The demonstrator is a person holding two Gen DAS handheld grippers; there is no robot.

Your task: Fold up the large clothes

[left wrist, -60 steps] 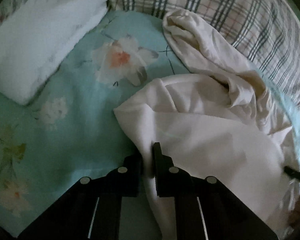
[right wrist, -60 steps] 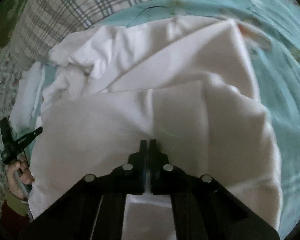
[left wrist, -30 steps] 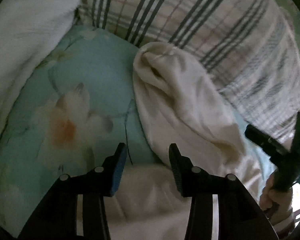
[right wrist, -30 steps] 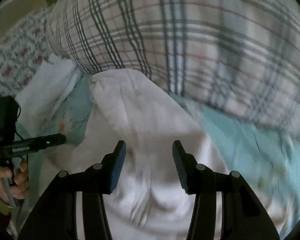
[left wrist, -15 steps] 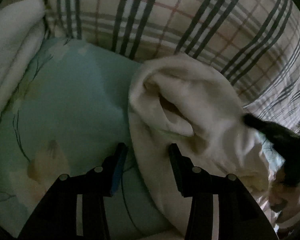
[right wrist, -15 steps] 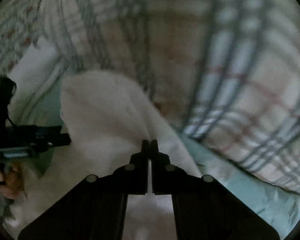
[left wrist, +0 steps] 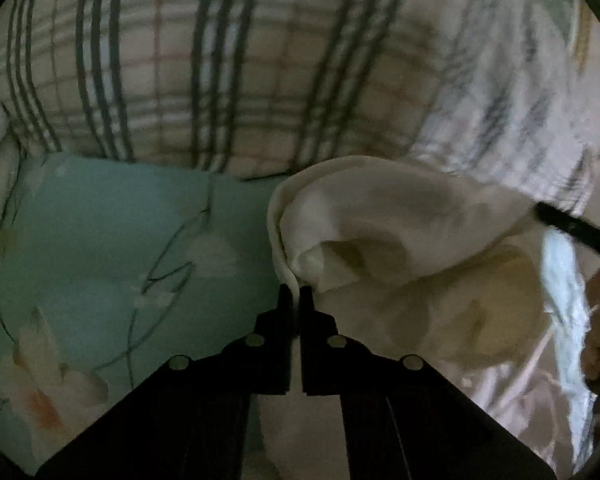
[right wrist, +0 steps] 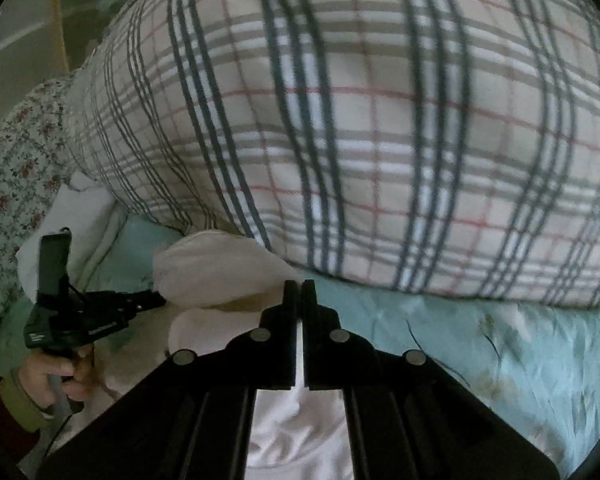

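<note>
A large cream garment point(left wrist: 400, 248) lies rumpled on the teal floral bedsheet point(left wrist: 100, 240), its far end against the plaid pillow. My left gripper point(left wrist: 295, 292) is shut on the garment's left edge near that far end. In the right wrist view the same garment point(right wrist: 216, 276) bulges up ahead, and my right gripper point(right wrist: 299, 286) is shut on its right edge. The left gripper point(right wrist: 140, 302) also shows there at the left, held by a hand. The right gripper's tip point(left wrist: 572, 224) shows at the right of the left wrist view.
A big plaid pillow point(right wrist: 360, 128) fills the space just beyond the garment. A white folded blanket point(right wrist: 76, 216) and a floral-print fabric point(right wrist: 12, 168) lie at the far left. Teal sheet point(right wrist: 520, 352) extends to the right.
Both grippers let go of the garment's near part, opened and moved to its far end by the pillow. The right shut on the edge first; the left has now shut too.
</note>
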